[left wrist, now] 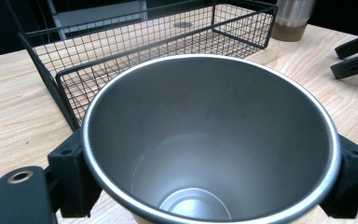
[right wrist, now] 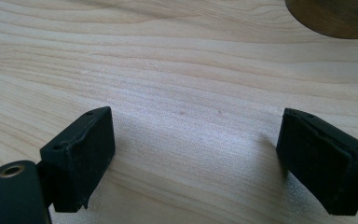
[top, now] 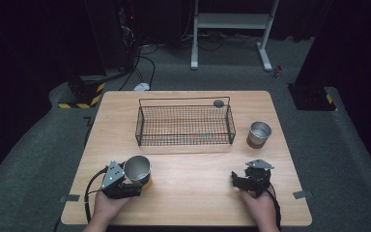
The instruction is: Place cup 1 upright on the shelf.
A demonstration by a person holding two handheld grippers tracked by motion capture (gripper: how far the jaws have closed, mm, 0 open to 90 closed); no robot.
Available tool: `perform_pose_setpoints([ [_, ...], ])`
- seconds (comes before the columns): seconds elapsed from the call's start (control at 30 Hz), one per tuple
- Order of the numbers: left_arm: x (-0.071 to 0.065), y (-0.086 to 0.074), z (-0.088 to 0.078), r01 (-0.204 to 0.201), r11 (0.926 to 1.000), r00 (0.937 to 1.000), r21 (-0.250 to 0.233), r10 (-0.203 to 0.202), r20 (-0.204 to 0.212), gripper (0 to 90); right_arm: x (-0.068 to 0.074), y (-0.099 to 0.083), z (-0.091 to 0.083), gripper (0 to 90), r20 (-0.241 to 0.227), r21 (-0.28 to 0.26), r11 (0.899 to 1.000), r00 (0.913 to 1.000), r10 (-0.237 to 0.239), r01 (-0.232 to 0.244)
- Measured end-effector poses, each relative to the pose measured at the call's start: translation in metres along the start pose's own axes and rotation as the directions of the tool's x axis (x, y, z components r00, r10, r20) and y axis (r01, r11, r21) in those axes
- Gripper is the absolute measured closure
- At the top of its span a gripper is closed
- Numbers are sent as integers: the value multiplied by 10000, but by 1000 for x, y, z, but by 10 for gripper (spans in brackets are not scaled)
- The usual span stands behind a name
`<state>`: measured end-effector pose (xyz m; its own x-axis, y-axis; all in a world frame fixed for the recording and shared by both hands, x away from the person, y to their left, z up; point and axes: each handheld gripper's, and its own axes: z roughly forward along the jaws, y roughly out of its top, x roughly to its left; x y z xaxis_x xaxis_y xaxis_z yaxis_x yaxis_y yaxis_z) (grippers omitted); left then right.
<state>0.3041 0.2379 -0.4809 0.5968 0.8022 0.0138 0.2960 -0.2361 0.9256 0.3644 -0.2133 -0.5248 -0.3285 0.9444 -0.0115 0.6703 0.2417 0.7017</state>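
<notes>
**Left gripper clamped on steel cup, right gripper idle and open**

Left gripper sits at the near-left of the table, jaws pressed against both sides of the steel cup. In the left gripper view the cup sits between the black pads, mouth up, tilted toward the camera, nothing inside. Cup is just in front of the wire basket, not touching it.

Right gripper rests near-right, jaws spread wide over bare wood, nothing between them. Second cup stands upright past it, right of the basket, well apart from the held one.

Hard to make out: held cup's base and lower wall are cut off by the frame edge. Can't tell if it's lifted or on the wood. Small round grey thing at the basket's far-right corner, unidentifiable. Second cup's brown base is cropped in the right gripper view.

Surface: light wood tabletop. Room: dark, grey carpet, white frame legs, cables behind.
</notes>
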Motion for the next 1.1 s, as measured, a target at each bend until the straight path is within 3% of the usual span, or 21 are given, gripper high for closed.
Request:
perform_pose_setpoints([
  [0.3,1,1,-2,115,9992,9999,-375,-117,-37,137,0,0,0,112,-9,2,10000,10000,8,-8],
  [1.1,-8,9,5,-138,9993,9999,-349,140,72,137,0,0,0,112,-16,0,10000,10000,4,-4],
])
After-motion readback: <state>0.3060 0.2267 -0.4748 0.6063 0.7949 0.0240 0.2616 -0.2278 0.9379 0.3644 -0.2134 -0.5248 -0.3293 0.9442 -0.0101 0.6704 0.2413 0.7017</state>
